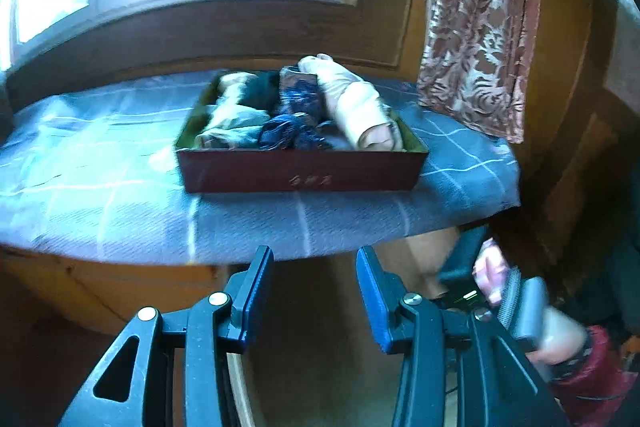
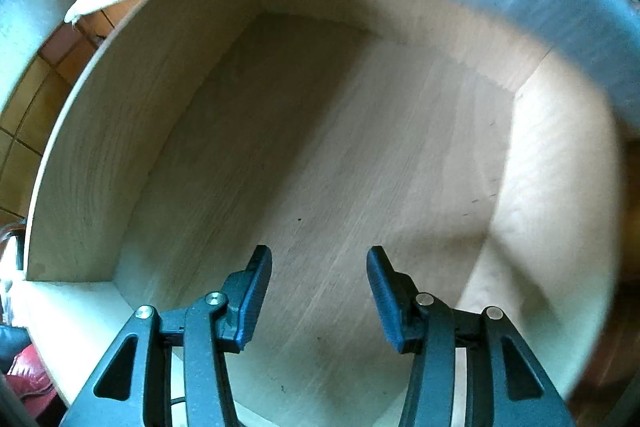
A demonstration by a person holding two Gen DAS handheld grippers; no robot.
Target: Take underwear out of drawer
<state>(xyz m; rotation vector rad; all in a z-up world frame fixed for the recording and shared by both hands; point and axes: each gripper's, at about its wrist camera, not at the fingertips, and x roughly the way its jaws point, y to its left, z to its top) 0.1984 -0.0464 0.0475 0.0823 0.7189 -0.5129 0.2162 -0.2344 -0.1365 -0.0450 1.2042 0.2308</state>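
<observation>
On the counter (image 1: 120, 195), underwear (image 1: 296, 107) fills a red box (image 1: 300, 175). Before that box, the left gripper (image 1: 314, 291) hangs empty, fingers apart. Below it, the right gripper (image 2: 320, 291), likewise parted, points into the bare drawer (image 2: 320, 147).

Faint, unreadable gold marking on the dark red box (image 1: 300, 169) front; no legible text.

Black claw (image 1: 316, 291) with blue pads, silver screws; red sleeve (image 1: 596, 367).
</observation>
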